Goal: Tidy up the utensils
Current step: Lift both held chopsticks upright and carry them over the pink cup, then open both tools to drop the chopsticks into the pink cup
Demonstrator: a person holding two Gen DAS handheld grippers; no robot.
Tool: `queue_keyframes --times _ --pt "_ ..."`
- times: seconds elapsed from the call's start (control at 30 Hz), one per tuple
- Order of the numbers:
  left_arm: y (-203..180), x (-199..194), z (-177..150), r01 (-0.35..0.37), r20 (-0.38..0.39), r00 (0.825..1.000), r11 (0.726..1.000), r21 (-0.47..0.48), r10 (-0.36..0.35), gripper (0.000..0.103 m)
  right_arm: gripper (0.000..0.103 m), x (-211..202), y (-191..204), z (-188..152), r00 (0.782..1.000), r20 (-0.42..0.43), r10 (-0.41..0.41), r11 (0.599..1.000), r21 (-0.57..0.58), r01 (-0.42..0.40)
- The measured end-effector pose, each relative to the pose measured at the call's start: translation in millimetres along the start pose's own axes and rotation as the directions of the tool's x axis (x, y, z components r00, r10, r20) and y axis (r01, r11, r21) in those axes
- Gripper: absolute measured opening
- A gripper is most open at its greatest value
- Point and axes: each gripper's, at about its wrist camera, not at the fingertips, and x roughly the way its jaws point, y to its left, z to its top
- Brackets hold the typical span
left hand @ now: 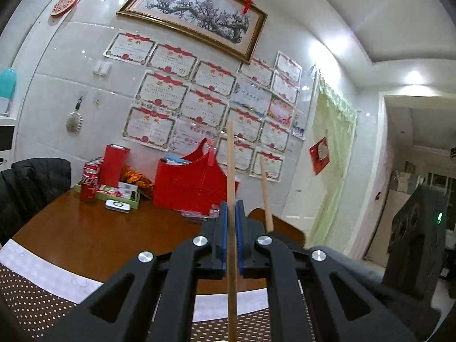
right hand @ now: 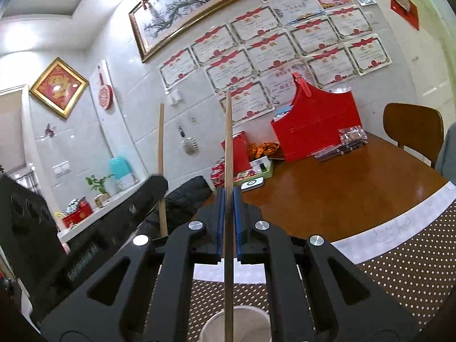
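Note:
My left gripper [left hand: 231, 208] is shut on a wooden chopstick [left hand: 230, 165] that stands upright between its blue pads. My right gripper [right hand: 228, 193] is shut on a second wooden chopstick [right hand: 228, 142], also upright. Its lower end hangs over a white paper cup [right hand: 242, 325] at the bottom of the right wrist view. The right chopstick also shows in the left wrist view [left hand: 266, 196], to the right of my left gripper. The left gripper [right hand: 94, 233] with its chopstick [right hand: 161, 142] shows at the left of the right wrist view.
A brown wooden table [left hand: 99, 236] carries a dotted placemat [right hand: 413, 262], a red bag [left hand: 188, 185], cola cans [left hand: 89, 182], a red box [left hand: 114, 165] and a green tray [left hand: 119, 195]. A black jacket hangs on a chair [left hand: 31, 188]. A wooden chair [right hand: 413, 125] stands at the far side.

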Motion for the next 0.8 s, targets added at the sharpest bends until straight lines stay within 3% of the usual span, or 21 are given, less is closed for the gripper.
queue_keyframes --times 0.23,0.43,0.57,0.6,0.63,0.67,0.7,0.73,0.8 --pt "12.6 10.8 -31.3 -0.024 -0.024 0.999 1.000 0.017 0.025 0.006 0.007 6.1 0.3 -20.8 0.999 -0.027 -0.037 0.996 -0.078 0.035" --pt "14.5 9.2 -45.3 -0.033 -0.047 0.998 0.999 0.024 0.034 0.006 0.007 5.3 -8.6 -29.4 0.997 -0.046 -0.064 0.995 -0.076 0.060" --pt "18.2 -0.7 -49.1 -0.054 -0.078 0.995 0.998 0.017 0.055 0.008 0.008 4.5 -9.5 -34.1 0.991 -0.117 -0.060 0.996 -0.066 0.052" --pt "19.8 -2.7 -49.7 -0.060 -0.095 0.994 0.998 0.012 0.061 0.027 0.014 2.5 -9.5 -35.0 0.989 -0.139 -0.054 0.997 -0.063 0.046" --pt "21.9 -5.4 -49.5 -0.080 -0.118 0.990 0.997 0.008 0.081 0.046 0.030 -3.1 -10.8 -34.3 0.987 -0.140 -0.074 0.996 -0.057 0.066" --pt "25.6 -9.7 -48.8 -0.117 -0.129 0.985 0.993 -0.001 0.116 0.051 0.045 -10.6 -13.8 -32.6 0.988 -0.133 -0.081 0.996 -0.038 0.077" --pt "31.3 -16.9 -46.0 -0.127 -0.144 0.982 0.992 -0.019 0.123 0.067 0.086 -15.9 -16.0 -30.3 0.989 -0.126 -0.076 0.997 -0.020 0.074" --pt "33.4 -22.5 -43.8 -0.122 -0.149 0.982 0.992 -0.028 0.116 0.074 0.097 -25.3 -18.7 -27.1 0.991 -0.110 -0.080 0.997 -0.001 0.081" --pt "33.5 -38.2 -37.3 -0.141 -0.144 0.980 0.990 -0.017 0.137 0.077 0.097 -45.4 -21.5 -19.6 0.992 -0.091 -0.089 0.996 0.013 0.091"
